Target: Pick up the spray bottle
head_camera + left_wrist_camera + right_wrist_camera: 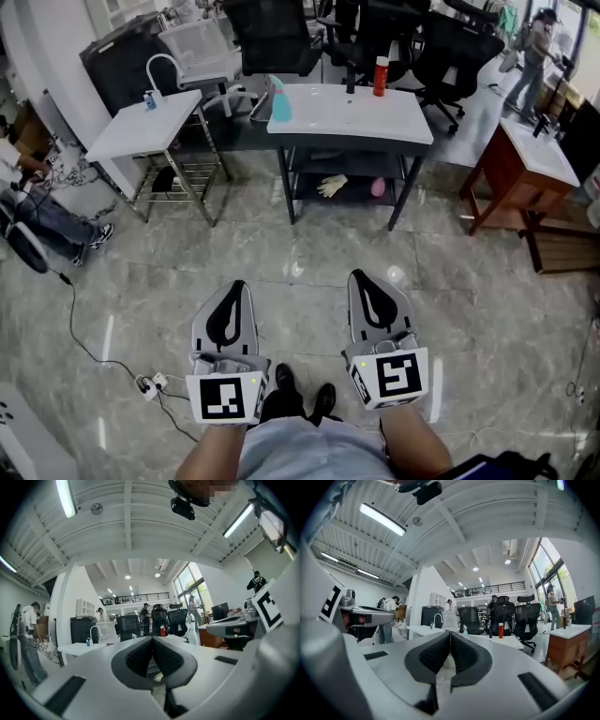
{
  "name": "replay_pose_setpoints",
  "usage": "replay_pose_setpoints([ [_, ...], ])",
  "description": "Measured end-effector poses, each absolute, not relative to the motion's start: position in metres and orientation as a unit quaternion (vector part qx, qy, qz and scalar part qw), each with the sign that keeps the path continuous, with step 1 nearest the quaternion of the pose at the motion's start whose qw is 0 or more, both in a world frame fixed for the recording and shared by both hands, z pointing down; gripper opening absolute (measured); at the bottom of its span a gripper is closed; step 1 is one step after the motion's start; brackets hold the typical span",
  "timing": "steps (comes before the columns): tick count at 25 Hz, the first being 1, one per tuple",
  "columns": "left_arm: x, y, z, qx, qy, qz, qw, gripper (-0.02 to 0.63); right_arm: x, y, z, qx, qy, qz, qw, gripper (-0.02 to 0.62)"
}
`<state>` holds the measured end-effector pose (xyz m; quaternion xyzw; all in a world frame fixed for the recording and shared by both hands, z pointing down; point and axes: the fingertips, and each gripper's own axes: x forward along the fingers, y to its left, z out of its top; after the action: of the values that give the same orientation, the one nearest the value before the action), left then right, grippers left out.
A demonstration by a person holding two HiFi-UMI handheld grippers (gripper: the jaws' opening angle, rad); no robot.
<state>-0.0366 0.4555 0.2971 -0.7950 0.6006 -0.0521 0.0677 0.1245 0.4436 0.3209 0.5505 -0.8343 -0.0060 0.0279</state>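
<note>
The spray bottle (278, 101), teal with a white head, stands on the left end of a white table (375, 117) across the floor from me; it also shows small in the right gripper view (464, 630). A red bottle (381, 75) stands at the table's back. My left gripper (234, 292) and right gripper (364, 284) are held level side by side over the marble floor, well short of the table. The left gripper's (152, 638) black pads meet with nothing between them. The right gripper (450, 633) is shut the same way, holding nothing.
A second white table (131, 131) with a curved tap and a small blue bottle (150, 100) stands at the left. Office chairs (272, 37) line the back. At the right is a brown wooden desk (511, 164). A power strip (150, 382) lies on the floor. A glove (331, 186) lies on the table's lower shelf.
</note>
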Motion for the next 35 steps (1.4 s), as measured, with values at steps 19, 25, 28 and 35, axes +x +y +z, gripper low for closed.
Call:
replay_pose_setpoints([
  [19,-0.105,0.297,0.321,-0.789,0.612,-0.032,0.041,0.017,0.058,0.282,0.341,0.538,-0.842,0.009,0.045,0.019],
  [25,-0.133,0.229,0.299,-0.791,0.609,-0.015,0.055,0.018,0.031,0.216,0.318,0.543,-0.839,-0.01,0.042,0.015],
  [28,-0.146,0.205,0.297,-0.793,0.606,-0.009,0.057,0.018,0.017,0.192,0.313,0.545,-0.837,-0.018,0.041,0.015],
  [35,-0.159,0.156,0.311,-0.804,0.592,-0.012,0.045,0.018,0.001,0.147,0.319,0.553,-0.831,-0.023,0.054,0.015],
])
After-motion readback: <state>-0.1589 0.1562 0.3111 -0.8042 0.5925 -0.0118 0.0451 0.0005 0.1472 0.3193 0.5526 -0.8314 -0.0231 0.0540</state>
